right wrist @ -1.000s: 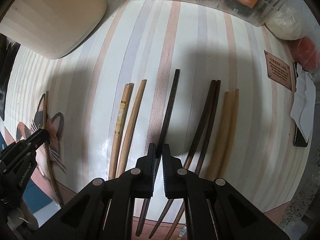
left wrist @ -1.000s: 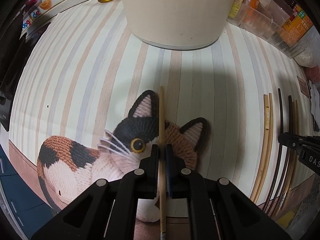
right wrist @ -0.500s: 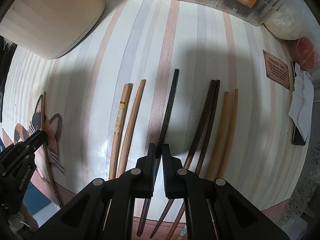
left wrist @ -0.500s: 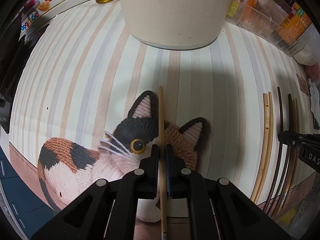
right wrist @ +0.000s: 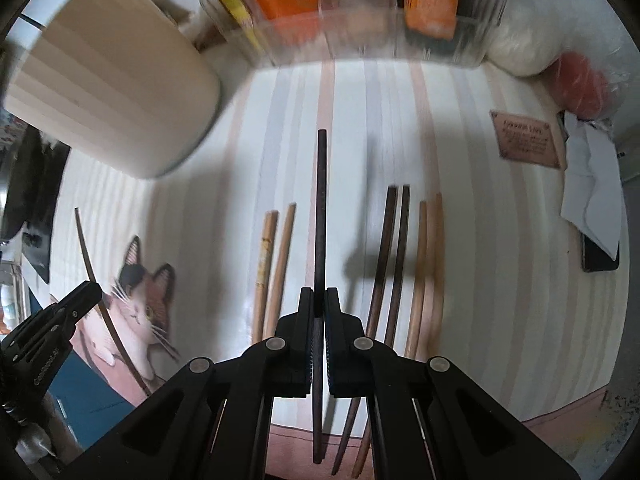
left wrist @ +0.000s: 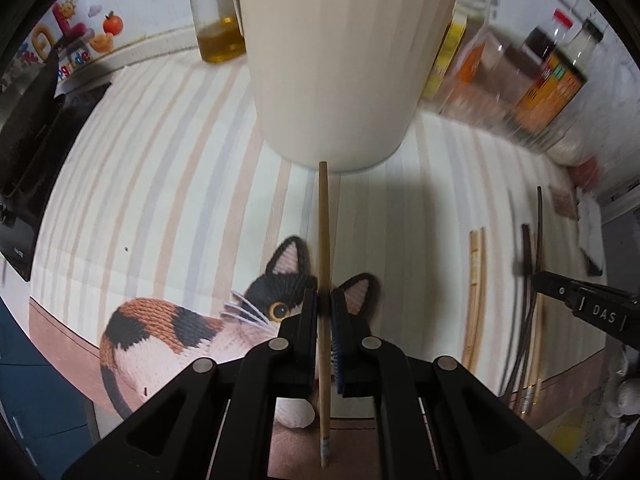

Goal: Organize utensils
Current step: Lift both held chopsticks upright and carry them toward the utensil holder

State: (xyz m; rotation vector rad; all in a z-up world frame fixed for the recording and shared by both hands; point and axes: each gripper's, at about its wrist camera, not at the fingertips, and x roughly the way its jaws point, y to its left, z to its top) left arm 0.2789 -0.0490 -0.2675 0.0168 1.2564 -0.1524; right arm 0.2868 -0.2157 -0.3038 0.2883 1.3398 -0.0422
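Both hand-held grippers lifted since the earlier frames, each raising a chopstick off the counter [right wrist: 472, 248]. Left hand-held gripper [left wrist: 325, 308] clenched on a light wooden chopstick [left wrist: 323, 224], which points ahead toward the cream container [left wrist: 340, 60] just beyond its tip, above the cat picture [left wrist: 168, 328]. Right hand-held gripper [right wrist: 319, 300] clenched on a dark chopstick [right wrist: 321, 200]. Lying on the striped counter: a light pair [right wrist: 272, 264] left of the right gripper, a dark pair [right wrist: 394, 248] and a tan pair [right wrist: 430, 264] to its right.
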